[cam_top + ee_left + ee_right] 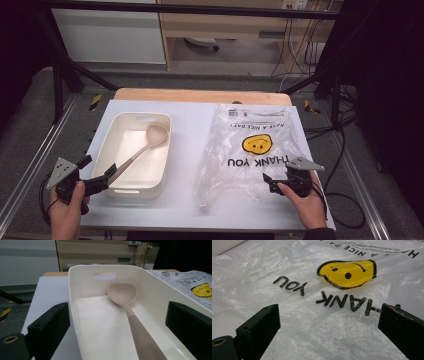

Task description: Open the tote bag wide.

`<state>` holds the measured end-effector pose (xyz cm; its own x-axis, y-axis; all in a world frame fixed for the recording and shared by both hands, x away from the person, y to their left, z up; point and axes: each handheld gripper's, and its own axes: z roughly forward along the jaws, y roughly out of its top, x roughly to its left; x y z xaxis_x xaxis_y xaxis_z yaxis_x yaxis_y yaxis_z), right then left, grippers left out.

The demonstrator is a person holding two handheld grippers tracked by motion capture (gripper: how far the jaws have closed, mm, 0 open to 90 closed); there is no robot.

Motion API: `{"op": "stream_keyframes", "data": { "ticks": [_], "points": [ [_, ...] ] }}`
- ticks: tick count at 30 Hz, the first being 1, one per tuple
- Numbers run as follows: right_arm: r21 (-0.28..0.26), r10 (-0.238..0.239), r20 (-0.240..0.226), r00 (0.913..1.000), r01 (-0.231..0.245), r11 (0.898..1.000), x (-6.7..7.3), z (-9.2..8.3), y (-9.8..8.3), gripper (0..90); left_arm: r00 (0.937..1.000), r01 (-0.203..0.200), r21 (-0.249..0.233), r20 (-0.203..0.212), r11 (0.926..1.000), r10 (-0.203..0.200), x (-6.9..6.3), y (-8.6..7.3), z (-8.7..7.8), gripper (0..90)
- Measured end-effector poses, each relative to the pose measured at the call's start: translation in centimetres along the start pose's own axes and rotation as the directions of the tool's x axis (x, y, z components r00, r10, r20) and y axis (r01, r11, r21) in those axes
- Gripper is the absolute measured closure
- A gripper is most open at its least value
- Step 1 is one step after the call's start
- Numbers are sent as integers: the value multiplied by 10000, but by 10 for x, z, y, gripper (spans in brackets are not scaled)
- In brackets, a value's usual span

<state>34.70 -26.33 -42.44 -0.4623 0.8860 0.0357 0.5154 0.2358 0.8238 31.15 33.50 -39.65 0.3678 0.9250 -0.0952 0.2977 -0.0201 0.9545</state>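
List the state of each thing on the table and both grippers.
Left gripper: open, holding nothing, fingers either side of the spoon handle.
Right gripper: open, holding nothing, at the bag's near edge.
Spoon: lying in the bin, handle leaning over its near rim.
Bin: upright.
Plastic bag: lying flat, crumpled, print upside down.

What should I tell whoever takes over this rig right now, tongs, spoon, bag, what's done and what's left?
Left tongs: open, at the near end of the white bin, jaws either side of the spoon handle, not gripping.
Right tongs: open, over the near edge of the plastic bag, holding nothing.
Spoon lies in the bin, bowl at the far end. Bag lies flat on the table.
Done: nothing picked up.
Left: probably grasp the spoon and the bag.
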Motion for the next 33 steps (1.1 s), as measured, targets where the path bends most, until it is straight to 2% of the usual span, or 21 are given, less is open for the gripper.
{"op": "stream_keyframes", "data": {
  "ticks": [6, 10, 13, 17, 20, 21, 23, 24, 26, 28, 31, 33],
  "points": [
    [-73, -89, 53, 9999, 89, 9999, 1, -3, 2, 50, 9999, -87, 66, 67, 9999, 87, 0, 0, 0, 57],
    [-224, 126, 9, 9999, -126, 9997, -1, -6, 6, 51, 10000, -68, 54, 45, 10000, 68, 0, 0, 0, 56],
    [-243, 285, 373, 9989, -276, 9993, -6, -11, 13, 68, 10000, -53, 54, 32, 10000, 53, 0, 0, -1, 56],
    [-355, 703, 915, 9933, -673, 9971, -25, -13, 27, 131, 10000, -53, 65, 2, 10000, 53, 1, -1, -1, 56],
    [-263, 625, 1333, 9891, -595, 9979, -38, -11, 36, 171, 10000, -10, 56, -30, 10000, 10, 1, -1, -1, 56],
    [-311, 739, 1398, 9874, -702, 9970, -45, -8, 39, 186, 10000, -19, 63, -37, 10000, 19, 1, -1, -1, 56],
    [-325, 833, 1419, 9864, -795, 9963, -50, -7, 41, 201, 10000, -7, 62, -72, 10000, 7, 2, -1, -2, 56],
    [-257, 867, 1586, 9835, -837, 9962, -61, 1, 44, 231, 10000, -8, 81, -75, 10000, 9, 2, -2, -2, 56],
    [-76, 870, 1616, 9830, -870, 9962, -69, 6, 44, 283, 10000, -1, 83, -80, 10000, 2, 2, -2, -2, 56],
    [-30, 948, 1579, 9829, -955, 9954, -77, 10, 42, 332, 10000, 23, 77, -82, 10000, -23, 2, -2, -2, 56],
    [123, 1093, 1761, 9783, -1132, 9935, -89, 14, 38, 381, 10000, -26, 132, -77, 9999, 27, 2, -2, -1, 56],
    [97, 1362, 1642, 9770, -1396, 9902, -95, 16, 35, 395, 10000, -29, 134, -87, 9999, 30, 2, -2, -1, 56]
  ]
}}
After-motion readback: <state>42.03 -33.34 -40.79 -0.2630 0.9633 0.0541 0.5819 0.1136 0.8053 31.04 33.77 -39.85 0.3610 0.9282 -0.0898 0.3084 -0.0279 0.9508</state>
